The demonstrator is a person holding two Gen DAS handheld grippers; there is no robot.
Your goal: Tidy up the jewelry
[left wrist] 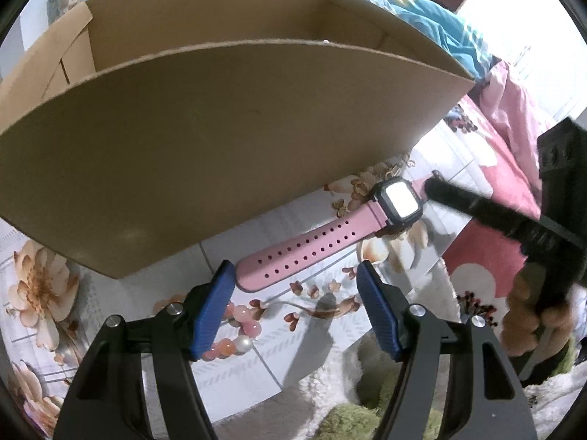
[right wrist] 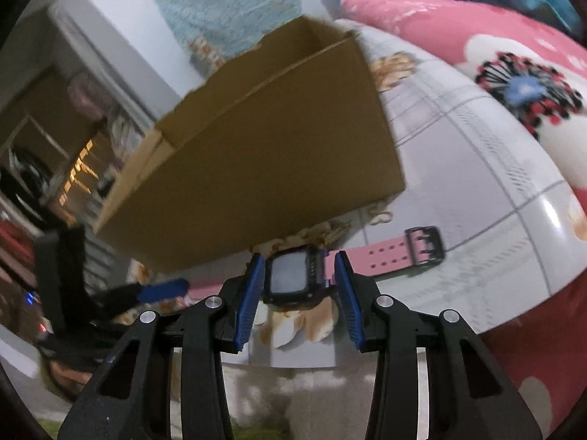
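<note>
A pink-strapped watch (left wrist: 330, 242) with a black square case lies flat on the floral sheet, just in front of an open cardboard box (left wrist: 227, 146). My left gripper (left wrist: 295, 275) is open, its blue pads astride the strap's free end. A pink and white bead bracelet (left wrist: 234, 333) lies under its left finger. My right gripper (right wrist: 299, 260) is open, its pads on either side of the watch case (right wrist: 290, 275) without closing on it. The buckle end of the strap (right wrist: 403, 253) runs right. The box (right wrist: 264, 168) stands right behind the watch.
The floral sheet (left wrist: 256, 366) covers the surface. A pink flowered quilt (right wrist: 495, 58) and a blue cloth (left wrist: 433, 25) lie at the right and back. A green and white fluffy mat (left wrist: 348, 403) lies near the front edge. The other gripper shows in each view.
</note>
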